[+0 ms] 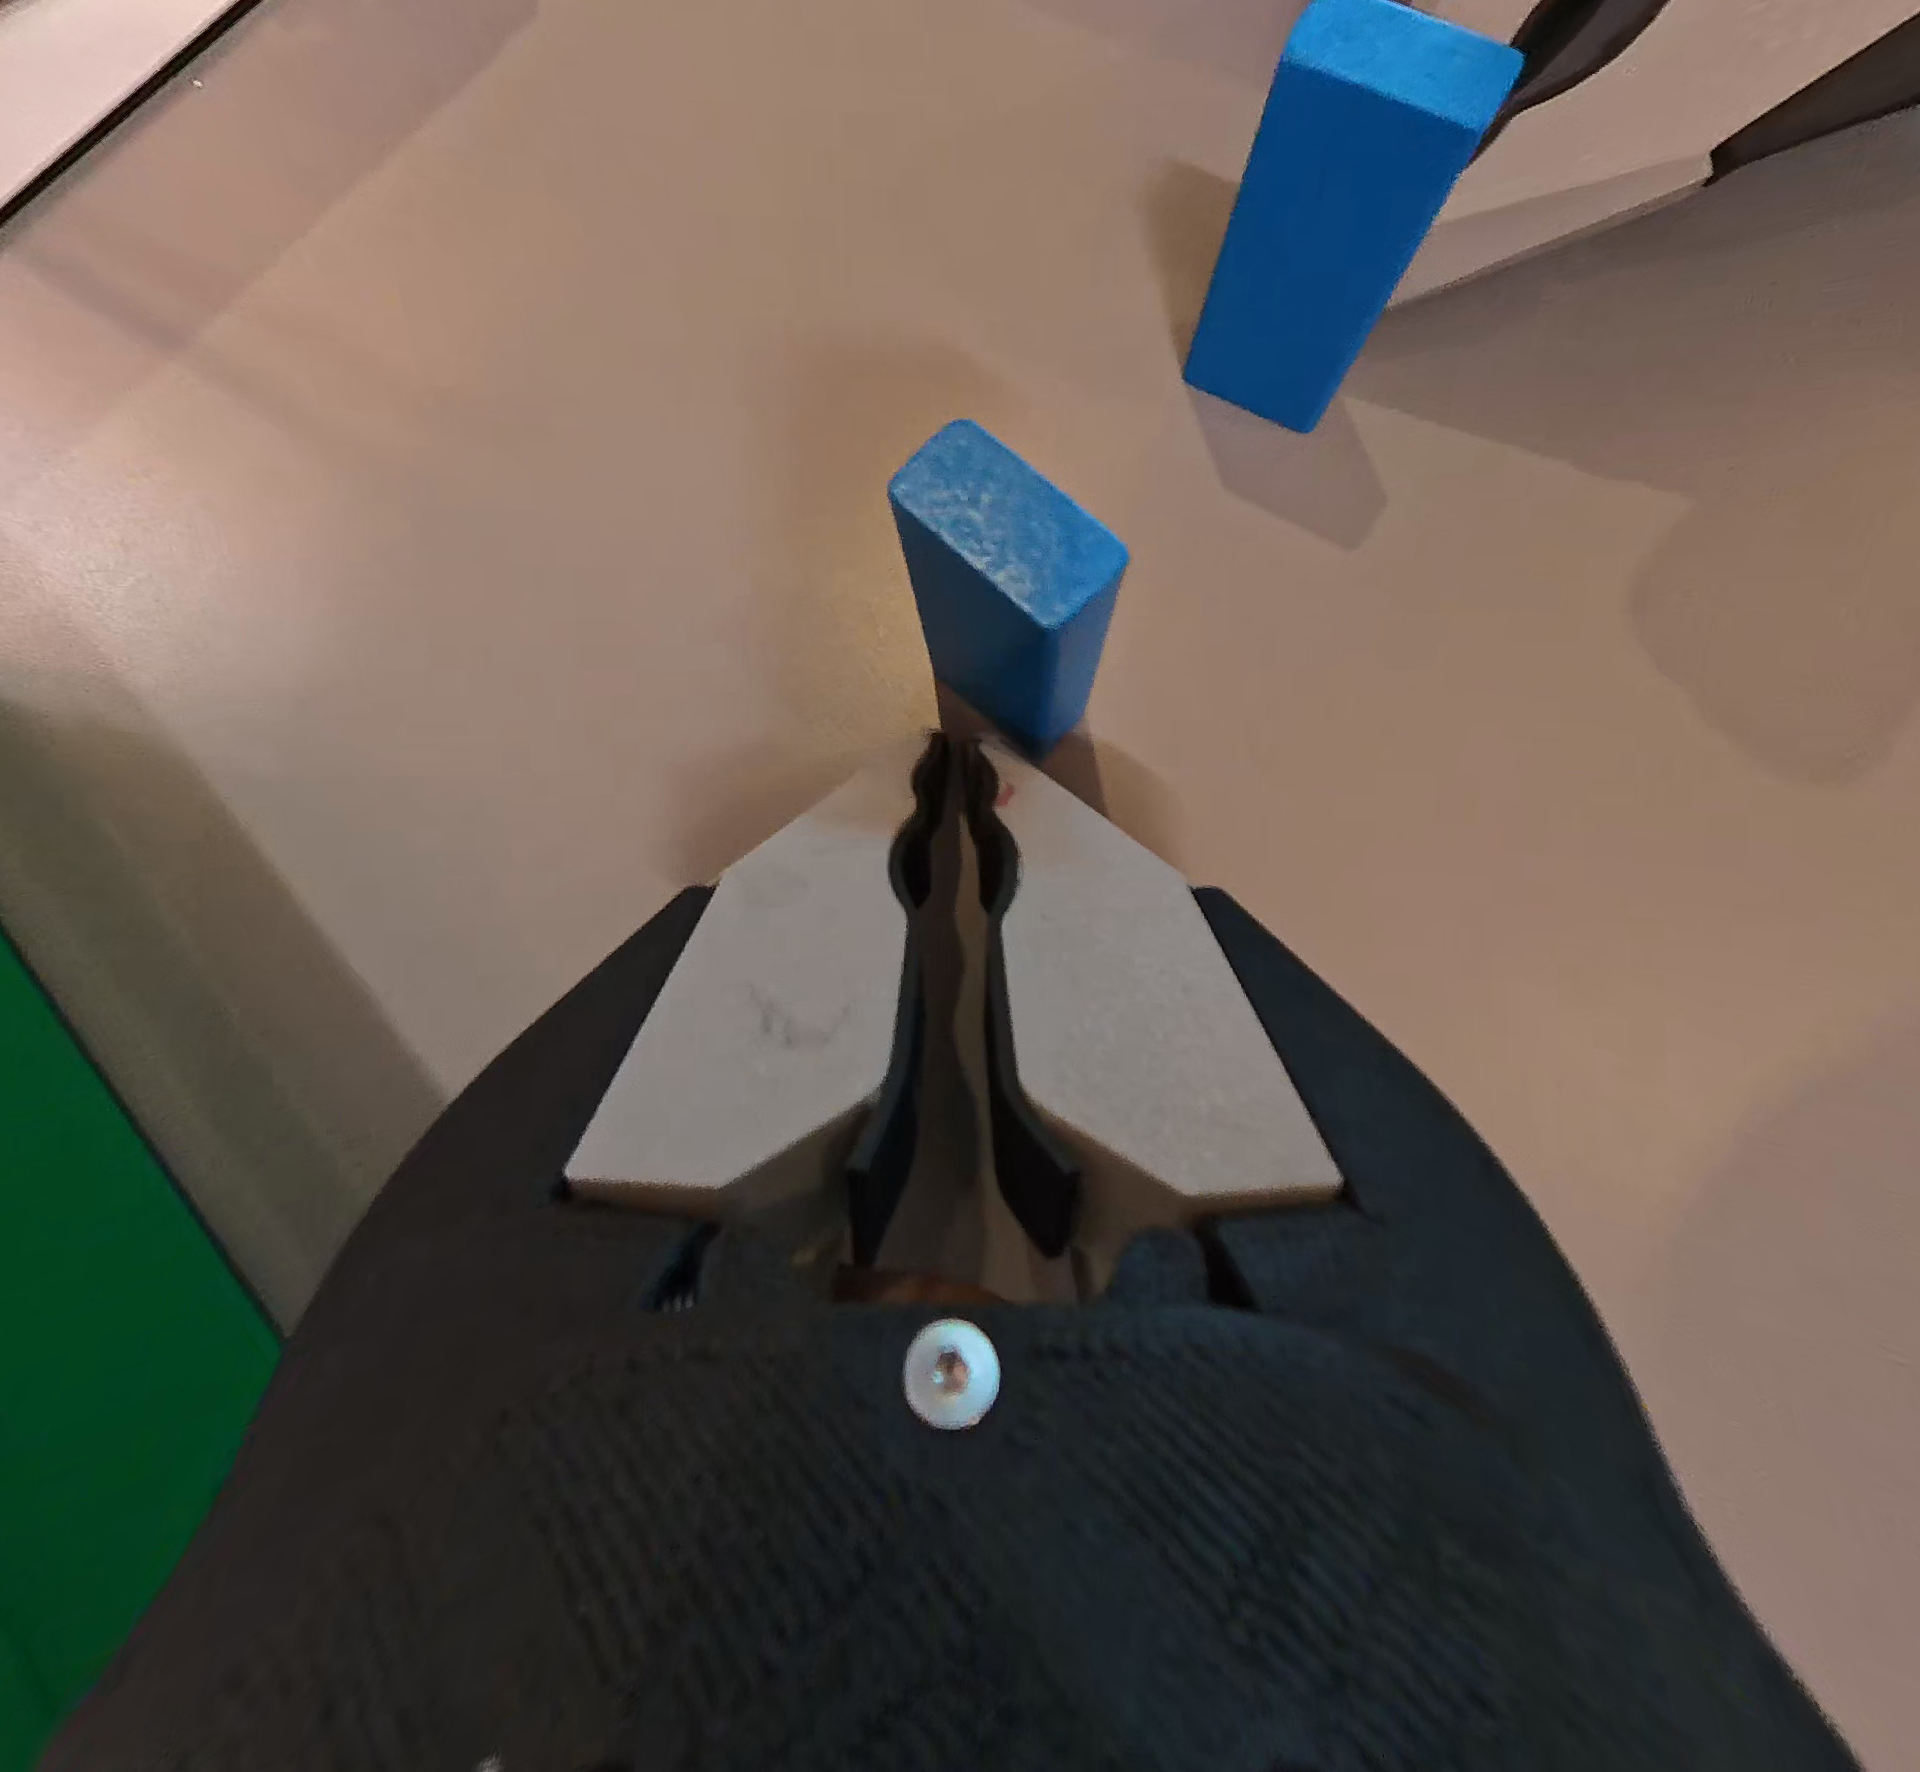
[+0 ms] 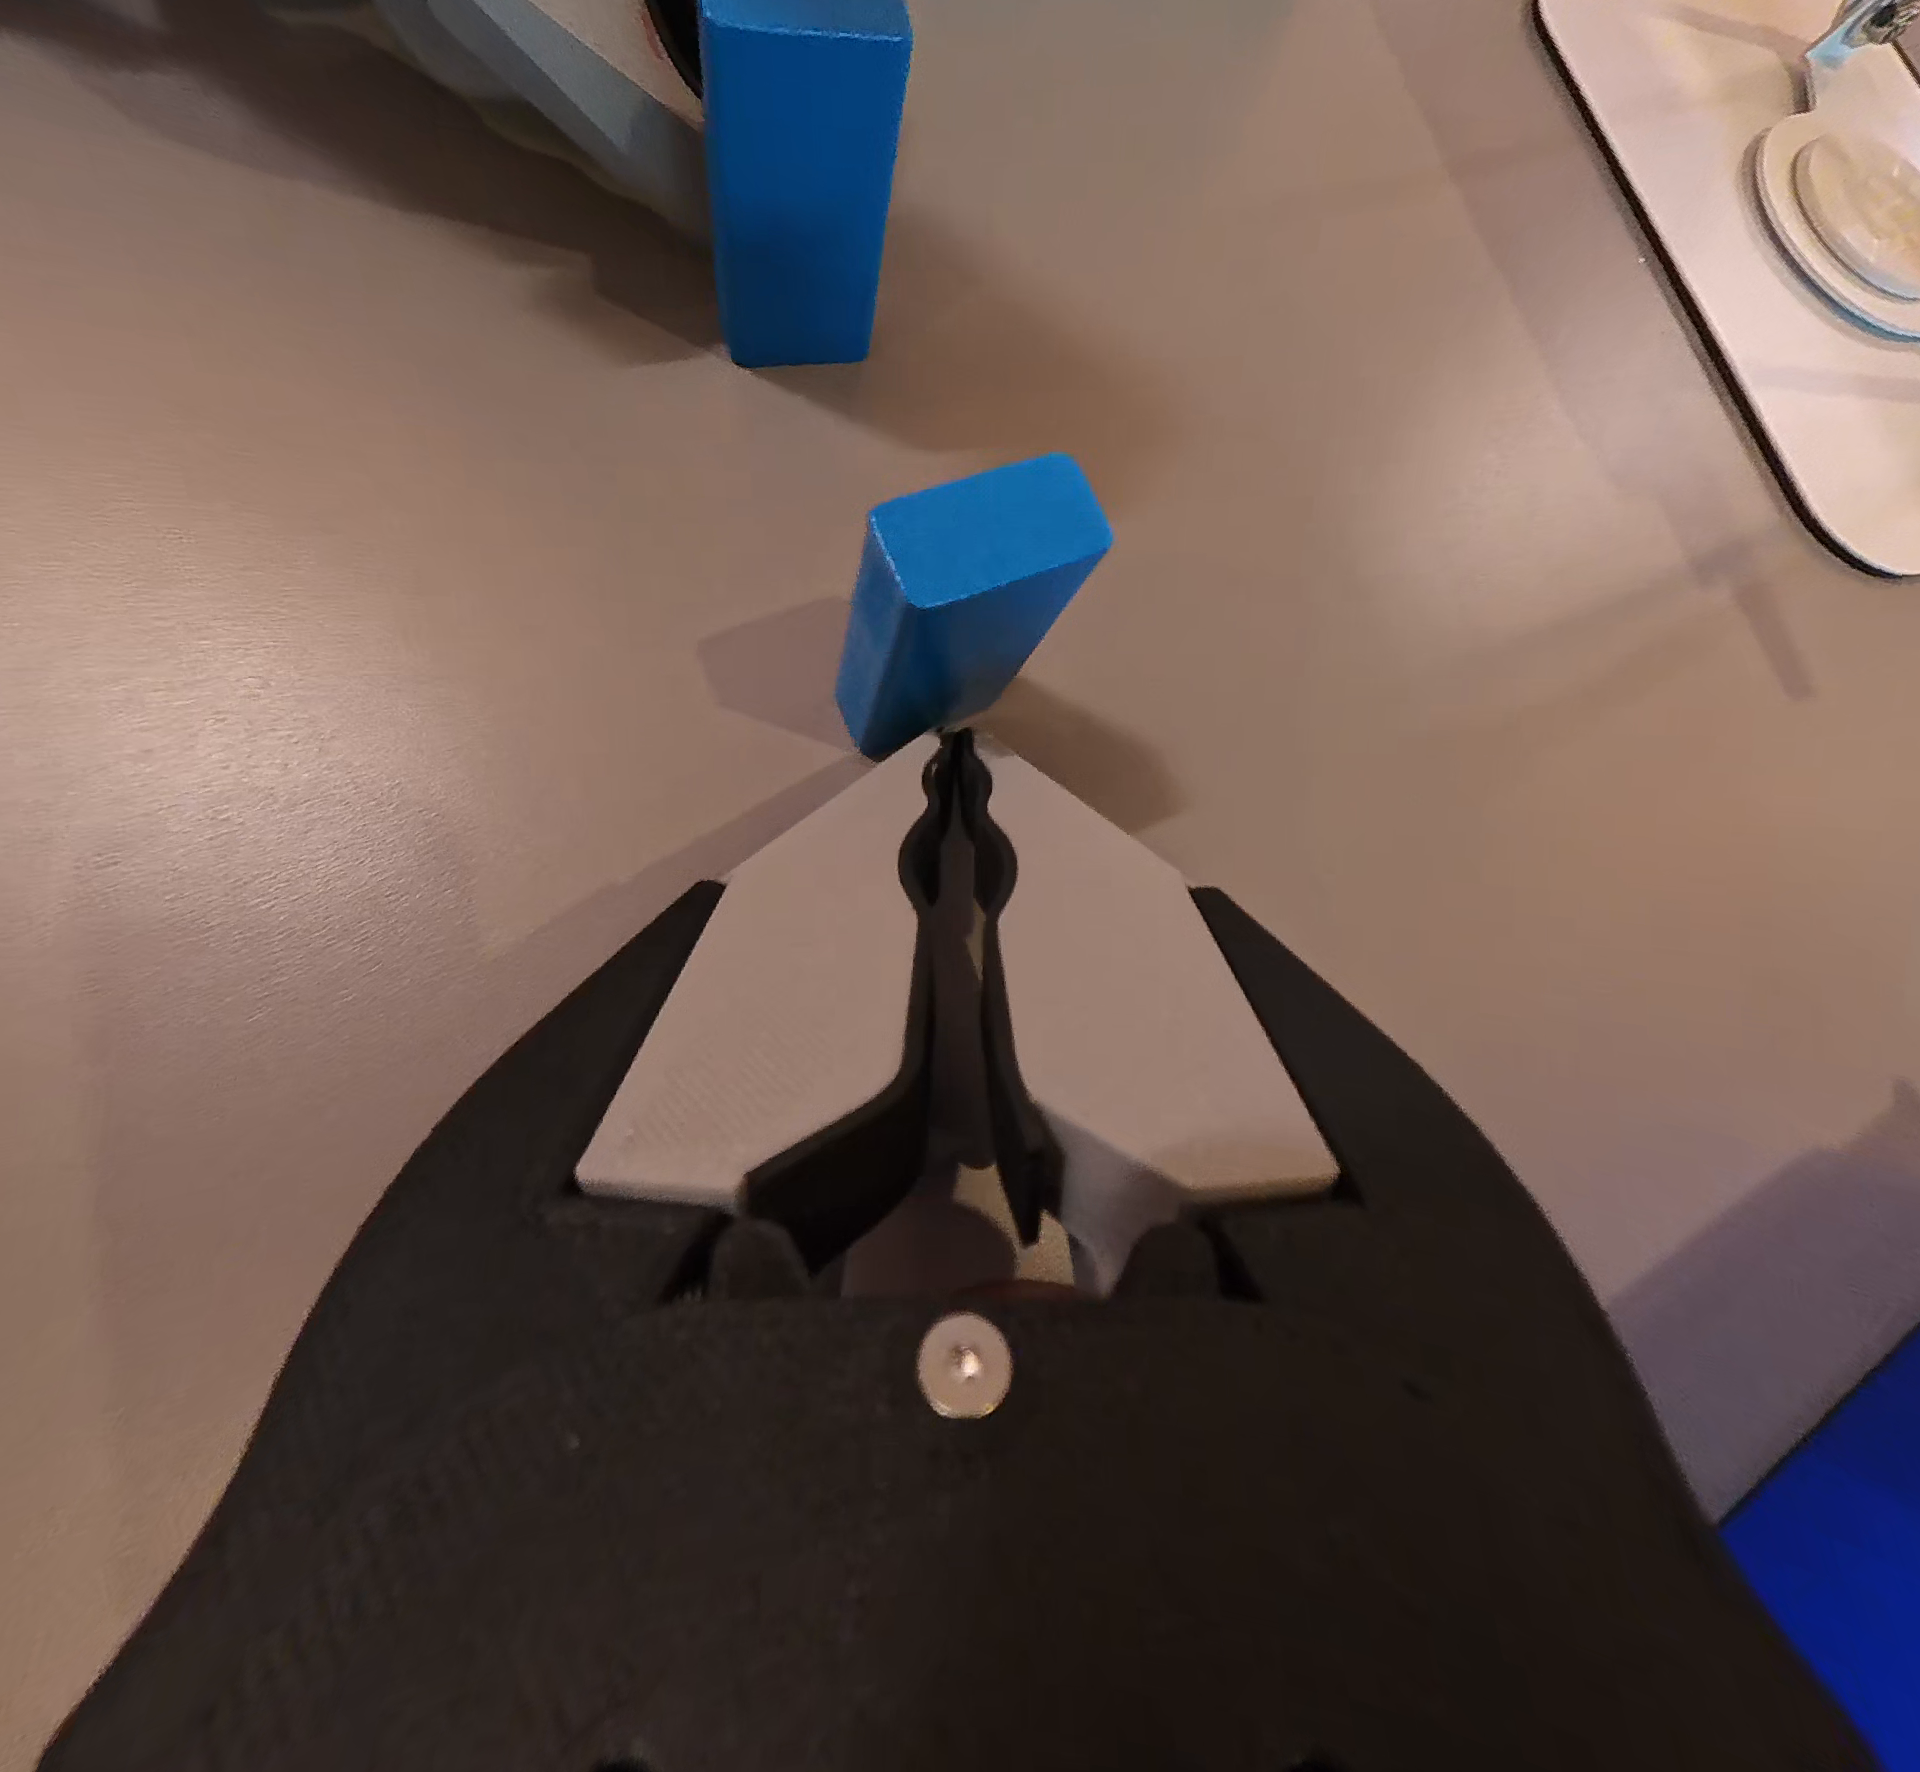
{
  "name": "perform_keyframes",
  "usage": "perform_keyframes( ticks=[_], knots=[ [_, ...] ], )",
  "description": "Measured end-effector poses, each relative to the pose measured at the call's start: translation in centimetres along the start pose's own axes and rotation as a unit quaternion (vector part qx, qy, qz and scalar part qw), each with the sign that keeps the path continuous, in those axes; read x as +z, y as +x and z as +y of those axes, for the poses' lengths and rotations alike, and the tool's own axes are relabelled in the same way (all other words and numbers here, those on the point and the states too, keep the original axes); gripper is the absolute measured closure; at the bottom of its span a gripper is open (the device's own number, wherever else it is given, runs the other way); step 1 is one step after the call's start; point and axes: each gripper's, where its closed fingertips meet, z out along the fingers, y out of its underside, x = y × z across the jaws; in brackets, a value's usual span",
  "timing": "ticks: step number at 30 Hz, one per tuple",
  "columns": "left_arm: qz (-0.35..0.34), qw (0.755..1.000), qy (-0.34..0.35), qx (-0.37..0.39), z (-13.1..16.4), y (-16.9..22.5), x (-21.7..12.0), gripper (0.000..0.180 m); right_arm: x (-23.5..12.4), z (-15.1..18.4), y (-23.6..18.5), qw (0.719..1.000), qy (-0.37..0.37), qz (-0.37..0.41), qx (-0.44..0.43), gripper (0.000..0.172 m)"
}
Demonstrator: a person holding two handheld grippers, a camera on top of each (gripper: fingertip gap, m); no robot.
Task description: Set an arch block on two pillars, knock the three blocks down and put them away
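Pillar-placing step judged in hand: two upright blue wooden rectangular blocks stand apart on the beige table (image 1: 520, 475), one (image 1: 1003, 579) mid-frame, the other (image 1: 1340, 205) upper right. Both tongs, left gripper (image 1: 954, 746) and right gripper (image 2: 958, 746), are clenched on nothing, tips nudging the block bases. No arch block is seen; fetching it is called for next.

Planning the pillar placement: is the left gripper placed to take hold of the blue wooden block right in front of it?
Probably yes: the left gripper sits right at the blue wooden block's base with nothing between, but its jaws are shut and must open first.
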Motion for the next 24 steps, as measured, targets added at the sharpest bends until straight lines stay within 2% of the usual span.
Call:
perform_keyframes(
  ticks=[16, 24],
  knots=[
    [0.025, 1.0, 0.004, -0.001, 0.03, 0.82, -0.09, 0.18, -0.16, 0.0, -0.67, 1.0, 0.003, -0.019, -0.005, 0.172],
    [0.022, 1.0, 0.005, -0.004, 0.02, 0.73, -0.11, 0.179, -0.51, -0.3, 0.03, 1.0, 0.018, -0.005, 0.011, 0.172]
  ],
)
